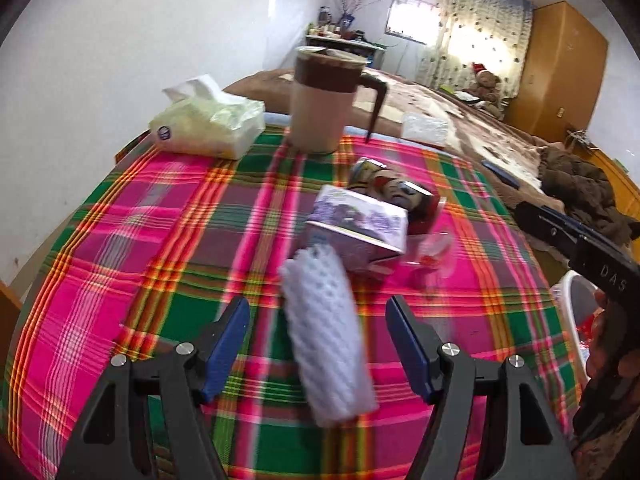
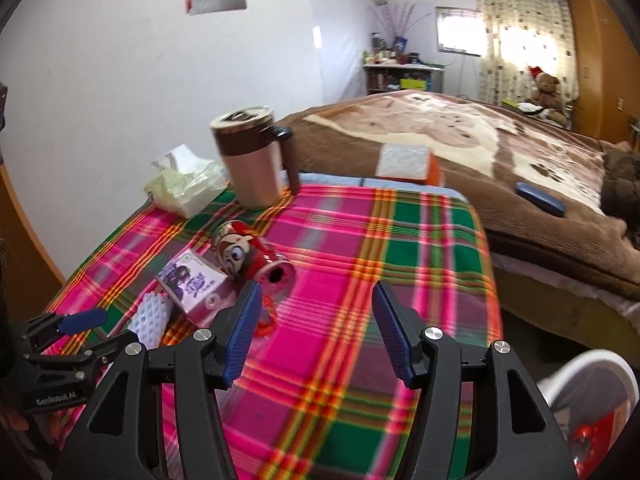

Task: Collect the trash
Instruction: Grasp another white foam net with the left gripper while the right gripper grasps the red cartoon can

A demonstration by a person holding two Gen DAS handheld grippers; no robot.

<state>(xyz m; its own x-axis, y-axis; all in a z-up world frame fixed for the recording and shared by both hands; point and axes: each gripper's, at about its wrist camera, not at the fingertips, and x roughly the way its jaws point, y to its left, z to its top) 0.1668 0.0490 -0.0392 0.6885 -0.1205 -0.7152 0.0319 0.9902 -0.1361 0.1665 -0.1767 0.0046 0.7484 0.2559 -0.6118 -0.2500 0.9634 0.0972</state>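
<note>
Trash sits in a loose cluster mid-table on the plaid tablecloth (image 1: 120, 240): a white foam net sleeve (image 1: 326, 344), a purple carton (image 1: 354, 228) on its side, a red cartoon can (image 1: 394, 192) tipped over, and a crumpled clear wrapper (image 1: 434, 250). In the left wrist view the left gripper (image 1: 318, 344) is spread wide, its blue pads (image 1: 226, 344) apart, and the foam sleeve lies between them, touching neither. The carton butts against the sleeve's far end at 12 o'clock; the can lies just behind the carton at 1 o'clock, and the wrapper is beside the carton at 3 o'clock.

Over to the right wrist view: the right gripper (image 2: 316, 332) is also wide open, nothing between its fingers but bare cloth. From here the can (image 2: 250, 254) is at 11 o'clock, its open end facing the camera, with the carton (image 2: 196, 284) touching it at its 8 o'clock and the sleeve (image 2: 150, 318) further left. The left gripper (image 2: 80, 320) shows at 9 o'clock, right by the sleeve.

At the table's far edge, a brown-lidded jug (image 1: 320, 100) stands upright with a tissue pack (image 1: 208, 120) at its 9 o'clock. A white bin (image 2: 592, 400) sits low at 4 o'clock beside the table, something red inside it. Beyond the table is a bed with a brown blanket (image 2: 480, 140).
</note>
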